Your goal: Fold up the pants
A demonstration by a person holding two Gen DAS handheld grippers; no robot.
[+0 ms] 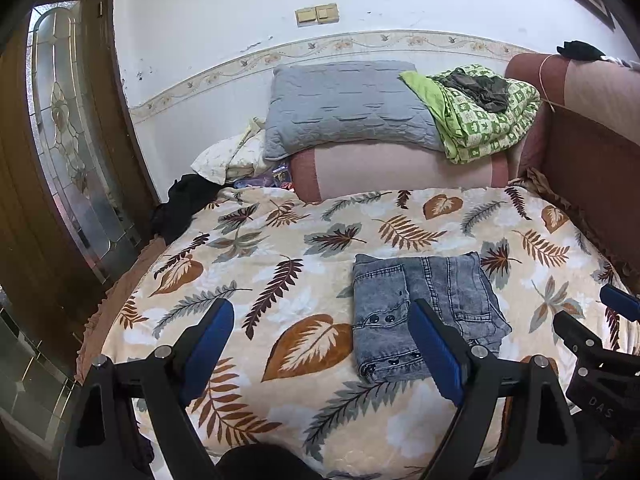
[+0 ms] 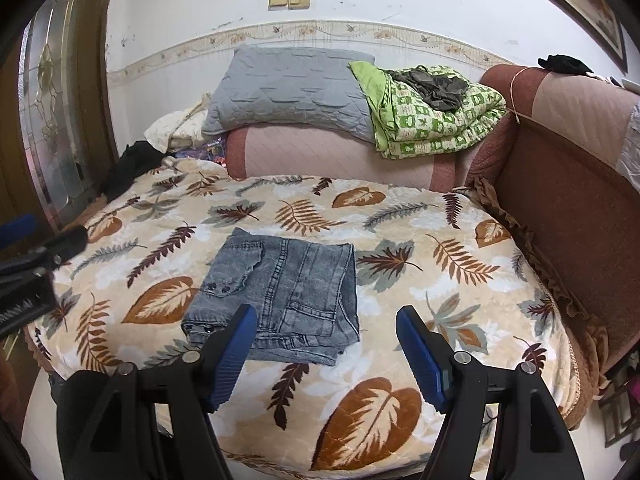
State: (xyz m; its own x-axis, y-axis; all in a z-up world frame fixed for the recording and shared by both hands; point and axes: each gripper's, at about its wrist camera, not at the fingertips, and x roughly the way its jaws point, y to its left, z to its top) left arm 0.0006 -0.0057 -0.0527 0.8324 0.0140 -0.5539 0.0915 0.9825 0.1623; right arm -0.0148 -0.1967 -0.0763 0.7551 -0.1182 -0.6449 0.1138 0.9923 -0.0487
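A pair of grey-blue denim pants (image 1: 424, 312) lies folded into a compact rectangle on the leaf-patterned blanket (image 1: 280, 248); it also shows in the right wrist view (image 2: 288, 296). My left gripper (image 1: 322, 312) is open and empty, held above the blanket's near edge, its right finger over the pants' near side. My right gripper (image 2: 326, 320) is open and empty, held just before the pants' near right corner. The right gripper also shows at the right edge of the left wrist view (image 1: 600, 312).
The blanket (image 2: 440, 240) covers a sofa seat. A grey pillow (image 1: 344, 108) and a folded green quilt (image 1: 484, 116) lie on the pink armrest behind. The brown sofa back (image 2: 560, 200) stands at right. A wooden glass door (image 1: 68, 140) is at left.
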